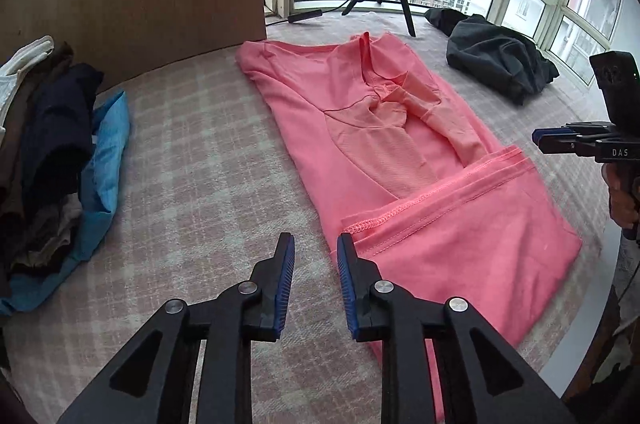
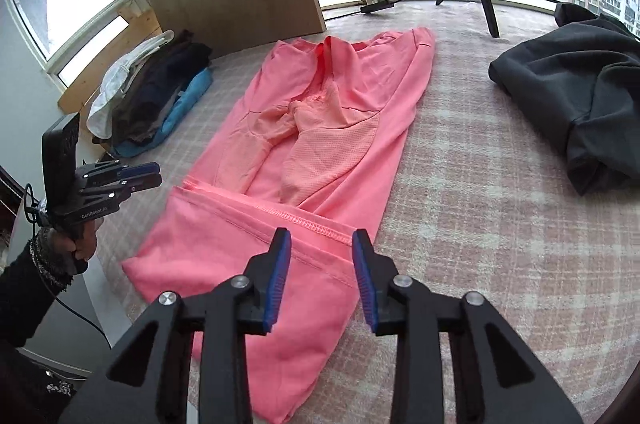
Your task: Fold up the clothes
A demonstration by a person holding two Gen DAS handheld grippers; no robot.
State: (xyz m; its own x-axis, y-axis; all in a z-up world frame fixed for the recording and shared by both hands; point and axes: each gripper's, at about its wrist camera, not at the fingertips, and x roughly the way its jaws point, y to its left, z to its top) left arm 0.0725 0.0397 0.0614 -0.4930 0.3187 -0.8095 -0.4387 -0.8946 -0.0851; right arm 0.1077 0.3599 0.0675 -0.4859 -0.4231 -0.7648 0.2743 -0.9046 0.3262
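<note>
Along near edge of checked surface (image 1: 192, 152): pink shirt (image 1: 400, 152), hem folded up. Left gripper (image 1: 316, 284) jaws apart, empty; right gripper (image 2: 322, 280) jaws apart above hem.

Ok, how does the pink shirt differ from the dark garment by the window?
The pink shirt lies spread flat, sleeves folded in and bottom hem turned up; the dark garment sits crumpled in a heap. The shirt lies in front of both open grippers, the dark one off to the right. Both rest on the checked blanket.

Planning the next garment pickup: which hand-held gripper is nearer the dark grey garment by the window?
Right. The right hand-held gripper is on the dark grey garment's side of the pink shirt; the left hand-held gripper is on the opposite side.
</note>
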